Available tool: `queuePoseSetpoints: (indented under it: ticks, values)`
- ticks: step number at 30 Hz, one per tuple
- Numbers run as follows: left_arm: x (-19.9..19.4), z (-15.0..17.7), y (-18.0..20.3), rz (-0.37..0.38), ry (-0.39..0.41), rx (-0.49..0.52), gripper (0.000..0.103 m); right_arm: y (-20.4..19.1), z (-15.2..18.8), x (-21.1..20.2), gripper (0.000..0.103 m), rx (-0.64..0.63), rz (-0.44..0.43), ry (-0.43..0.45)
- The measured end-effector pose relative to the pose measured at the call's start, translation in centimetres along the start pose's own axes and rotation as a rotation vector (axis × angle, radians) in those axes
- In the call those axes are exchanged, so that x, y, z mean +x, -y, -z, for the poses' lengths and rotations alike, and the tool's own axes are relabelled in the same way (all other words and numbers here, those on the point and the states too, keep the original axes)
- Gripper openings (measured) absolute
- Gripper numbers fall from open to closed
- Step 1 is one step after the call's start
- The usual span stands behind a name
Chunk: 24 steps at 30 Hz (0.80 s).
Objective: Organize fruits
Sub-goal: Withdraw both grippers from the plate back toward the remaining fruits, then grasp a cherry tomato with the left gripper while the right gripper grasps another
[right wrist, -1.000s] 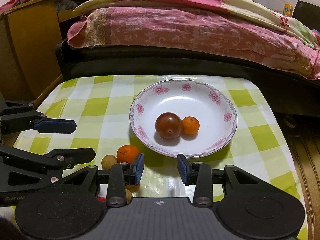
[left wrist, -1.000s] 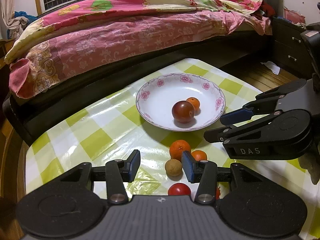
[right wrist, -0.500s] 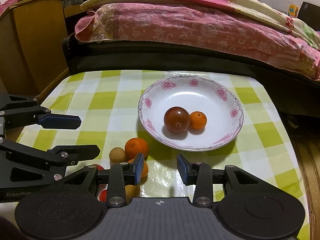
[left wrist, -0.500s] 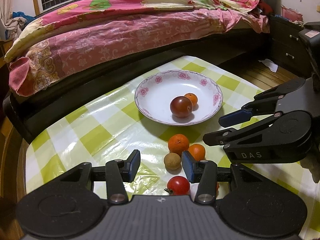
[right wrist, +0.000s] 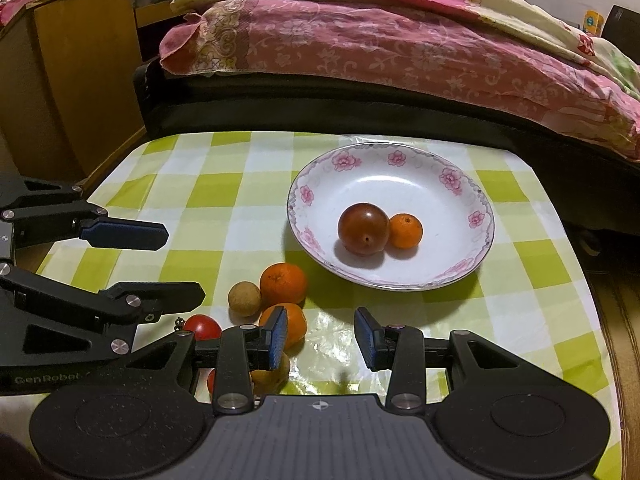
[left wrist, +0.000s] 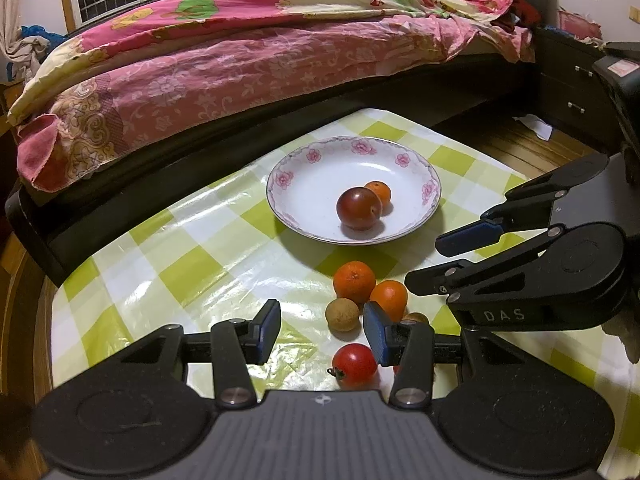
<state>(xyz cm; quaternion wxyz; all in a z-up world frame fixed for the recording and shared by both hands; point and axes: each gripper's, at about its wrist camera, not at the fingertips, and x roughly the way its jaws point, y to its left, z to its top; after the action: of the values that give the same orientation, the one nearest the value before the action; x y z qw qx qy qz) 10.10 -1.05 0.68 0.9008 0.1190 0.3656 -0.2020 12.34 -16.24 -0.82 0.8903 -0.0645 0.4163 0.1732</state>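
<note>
A white plate with a pink flower rim [left wrist: 312, 184] [right wrist: 400, 176] holds a dark red plum [left wrist: 359, 208] [right wrist: 363, 229] and a small orange [left wrist: 379, 192] [right wrist: 406, 231]. In front of it on the checked cloth lie a mandarin [left wrist: 354, 282] [right wrist: 283, 283], a second orange [left wrist: 389, 299] [right wrist: 290, 322], a brown longan [left wrist: 342, 314] [right wrist: 244, 299] and a red tomato [left wrist: 354, 365] [right wrist: 202, 327]. My left gripper [left wrist: 322, 332] [right wrist: 180, 266] hovers open over the longan and tomato, gripping nothing. My right gripper [right wrist: 322, 336] [left wrist: 444, 260] hangs open just right of the loose fruit.
A yellowish fruit [right wrist: 272, 374] lies half hidden under the right gripper's left finger. The low table with green-and-white cloth [left wrist: 192, 264] stands against a dark bed frame with pink bedding [left wrist: 240, 72]. A wooden cabinet [right wrist: 80, 80] is at the left, drawers [left wrist: 576, 92] at the right.
The right wrist view has slid a little back and left, so more of the loose fruit shows under its left finger. Both grippers' jaws stand as before.
</note>
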Motion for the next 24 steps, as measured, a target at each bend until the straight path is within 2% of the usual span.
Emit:
queuePoseSetpoints:
  ticks: [17,21,24]
  values:
    - [-0.3,0.5,0.1,0.021,-0.007,0.022,0.052,-0.7,0.4,-0.3,0.035,-0.007,-0.008,-0.011]
    - [-0.6,1.1,0.2,0.043,-0.018,0.040,0.052,-0.7,0.7,-0.6,0.041,-0.008,-0.012,-0.016]
    - [-0.7,1.7,0.5,0.059,-0.029,0.077,0.052,-0.7,1.2,-1.2,0.041,-0.016,-0.037,-0.022]
